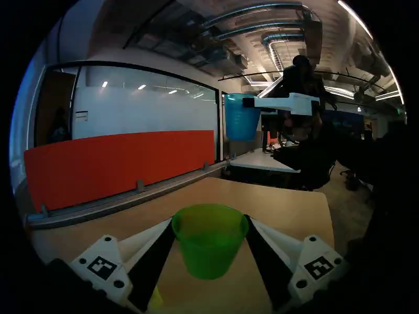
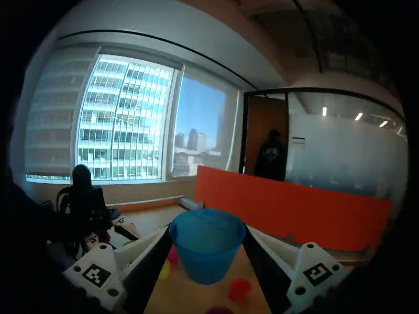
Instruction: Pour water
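The blue cup (image 2: 207,243), light thin plastic (likely slick and easily crushed), sits grasped mid-wall between the fingers of the right gripper (image 2: 208,230). The left gripper (image 1: 209,224) likewise clasps the green cup (image 1: 210,240) above the desk (image 1: 283,209).

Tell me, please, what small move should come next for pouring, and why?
Probably bring the blue cup closer, until its rim is above the green cup, before any tilting. Both cups stand upright in shut jaws, and the left gripper view shows the blue one held high and farther off, not over the green one.
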Motion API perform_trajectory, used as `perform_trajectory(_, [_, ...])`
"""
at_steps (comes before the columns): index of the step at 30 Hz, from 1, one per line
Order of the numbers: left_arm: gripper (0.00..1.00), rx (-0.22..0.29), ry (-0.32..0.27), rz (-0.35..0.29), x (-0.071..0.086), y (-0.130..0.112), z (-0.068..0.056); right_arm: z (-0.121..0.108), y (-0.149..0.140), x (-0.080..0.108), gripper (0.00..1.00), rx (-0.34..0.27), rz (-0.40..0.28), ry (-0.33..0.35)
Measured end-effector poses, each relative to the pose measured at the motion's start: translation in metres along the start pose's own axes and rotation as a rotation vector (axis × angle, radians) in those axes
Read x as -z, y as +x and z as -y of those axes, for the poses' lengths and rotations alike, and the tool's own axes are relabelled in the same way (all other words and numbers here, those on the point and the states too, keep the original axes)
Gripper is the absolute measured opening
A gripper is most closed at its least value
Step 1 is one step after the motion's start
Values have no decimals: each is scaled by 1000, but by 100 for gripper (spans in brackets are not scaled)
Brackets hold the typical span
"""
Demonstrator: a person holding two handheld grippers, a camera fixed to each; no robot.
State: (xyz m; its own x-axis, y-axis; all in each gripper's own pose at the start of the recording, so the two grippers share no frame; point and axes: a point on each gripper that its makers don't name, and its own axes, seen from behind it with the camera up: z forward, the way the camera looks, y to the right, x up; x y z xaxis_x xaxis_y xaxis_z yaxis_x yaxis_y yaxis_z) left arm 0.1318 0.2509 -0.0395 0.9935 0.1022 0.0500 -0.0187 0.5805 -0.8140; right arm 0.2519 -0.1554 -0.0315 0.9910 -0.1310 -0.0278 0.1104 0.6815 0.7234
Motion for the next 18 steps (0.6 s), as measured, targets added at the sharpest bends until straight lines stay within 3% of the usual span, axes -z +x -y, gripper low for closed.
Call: perform_trajectory(18, [89,-12,-6,35,1,-6,1,-2,-15,6,93,-7,41,9])
